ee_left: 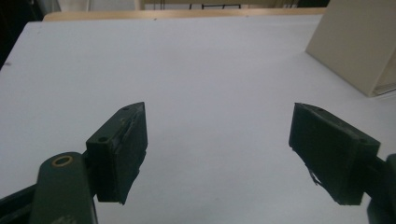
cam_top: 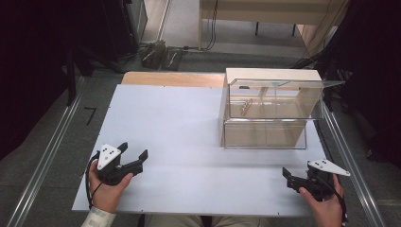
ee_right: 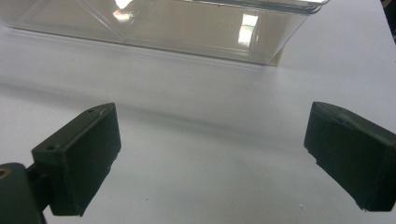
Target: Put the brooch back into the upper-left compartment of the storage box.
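Observation:
My left gripper rests low over the front left of the white table board, held by a hand, its jaws open with nothing between them. In the left gripper view the left gripper faces bare white board, with the beige side of the case at the far right. My right gripper sits at the front right corner, also held by a hand. In its own view the right gripper stands open and empty, facing the clear plastic box.
A clear plastic box with a raised lid stands at the back right of the board, against a beige wooden case. Metal floor rails run along both sides of the table. Cables and dark gear lie on the floor beyond.

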Demonstrator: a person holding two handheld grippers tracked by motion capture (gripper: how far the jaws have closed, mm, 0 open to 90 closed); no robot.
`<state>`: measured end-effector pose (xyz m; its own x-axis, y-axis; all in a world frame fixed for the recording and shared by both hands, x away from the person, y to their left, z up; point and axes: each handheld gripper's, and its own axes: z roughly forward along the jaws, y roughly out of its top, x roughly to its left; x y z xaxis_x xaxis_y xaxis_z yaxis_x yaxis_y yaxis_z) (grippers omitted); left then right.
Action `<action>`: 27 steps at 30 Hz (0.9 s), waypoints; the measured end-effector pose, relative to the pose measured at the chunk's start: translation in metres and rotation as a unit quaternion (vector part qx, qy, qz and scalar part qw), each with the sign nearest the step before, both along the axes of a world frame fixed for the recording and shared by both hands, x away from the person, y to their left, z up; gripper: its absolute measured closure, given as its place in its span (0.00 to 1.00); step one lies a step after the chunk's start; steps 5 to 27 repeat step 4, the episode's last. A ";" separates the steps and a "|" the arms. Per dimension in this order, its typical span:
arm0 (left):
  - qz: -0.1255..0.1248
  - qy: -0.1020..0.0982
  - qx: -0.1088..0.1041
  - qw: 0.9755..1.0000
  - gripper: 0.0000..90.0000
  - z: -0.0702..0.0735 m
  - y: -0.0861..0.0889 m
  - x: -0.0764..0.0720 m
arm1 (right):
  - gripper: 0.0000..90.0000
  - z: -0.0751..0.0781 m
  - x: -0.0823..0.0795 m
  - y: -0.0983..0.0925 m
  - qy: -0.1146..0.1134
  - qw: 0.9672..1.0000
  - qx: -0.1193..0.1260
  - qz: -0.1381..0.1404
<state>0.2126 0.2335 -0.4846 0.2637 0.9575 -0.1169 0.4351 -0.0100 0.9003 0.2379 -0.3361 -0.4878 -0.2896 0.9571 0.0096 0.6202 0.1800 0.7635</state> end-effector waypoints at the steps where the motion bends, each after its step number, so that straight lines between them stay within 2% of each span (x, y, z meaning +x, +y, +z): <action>1: 0.005 0.008 0.001 1.000 0.21 -0.003 0.004 0.000 | 0.02 0.000 0.000 0.000 0.001 1.000 0.000 -0.001; 4: 0.023 0.036 -0.001 0.999 0.20 -0.011 0.014 0.000 | 0.02 -0.001 0.001 -0.001 0.002 1.000 -0.002 -0.002; 27: 0.023 0.036 -0.001 0.999 0.20 -0.011 0.014 0.000 | 0.02 -0.001 0.001 -0.001 0.002 1.000 -0.002 -0.002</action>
